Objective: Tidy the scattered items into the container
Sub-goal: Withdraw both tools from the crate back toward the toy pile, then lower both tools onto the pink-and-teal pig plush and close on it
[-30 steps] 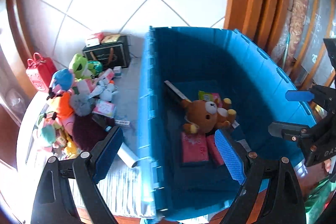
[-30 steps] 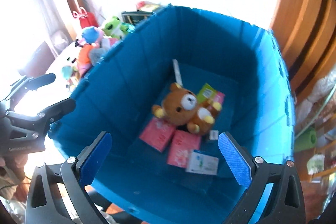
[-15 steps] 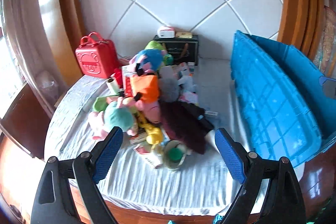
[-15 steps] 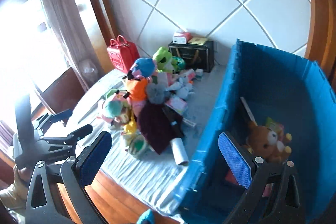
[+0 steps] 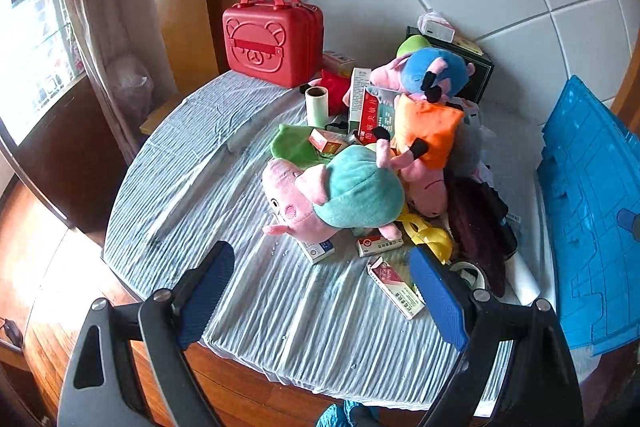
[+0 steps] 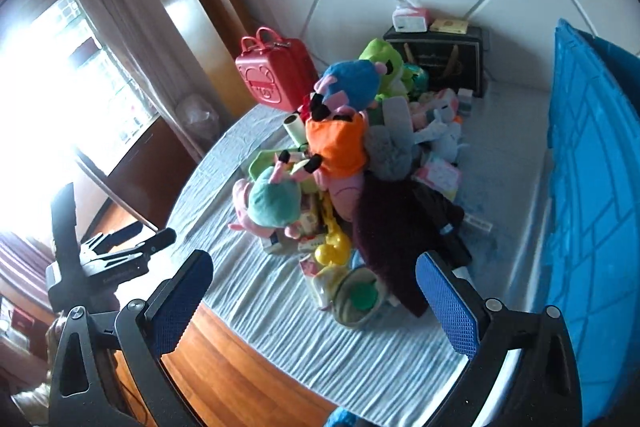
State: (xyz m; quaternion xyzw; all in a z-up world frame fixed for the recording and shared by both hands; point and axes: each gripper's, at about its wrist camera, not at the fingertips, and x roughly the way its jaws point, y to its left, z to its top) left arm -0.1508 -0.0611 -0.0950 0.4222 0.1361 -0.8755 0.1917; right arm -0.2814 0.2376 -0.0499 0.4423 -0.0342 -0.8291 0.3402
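A pile of toys and small boxes lies on a round table with a striped grey cloth (image 5: 192,163). In it are a pink pig plush in a teal dress (image 5: 340,195) (image 6: 272,203), one in orange (image 5: 428,139) (image 6: 336,143), one in blue (image 5: 436,67), a dark maroon cloth (image 6: 392,227) and small cartons (image 5: 394,287). The blue container (image 5: 592,211) (image 6: 592,163) stands at the right. My left gripper (image 5: 320,291) is open and empty, just short of the pile. My right gripper (image 6: 312,295) is open and empty, near the pile's front; the left gripper also shows in the right wrist view (image 6: 132,239).
A red bear-face case (image 5: 272,35) stands at the back left of the table. A black box (image 6: 440,63) with small packs on top sits at the back by the tiled wall. A window and curtain are at the left. Wooden floor lies below the table edge.
Both grippers have swung left, away from the inside of the blue container, and now face the pile on the table. Both stay open and empty.
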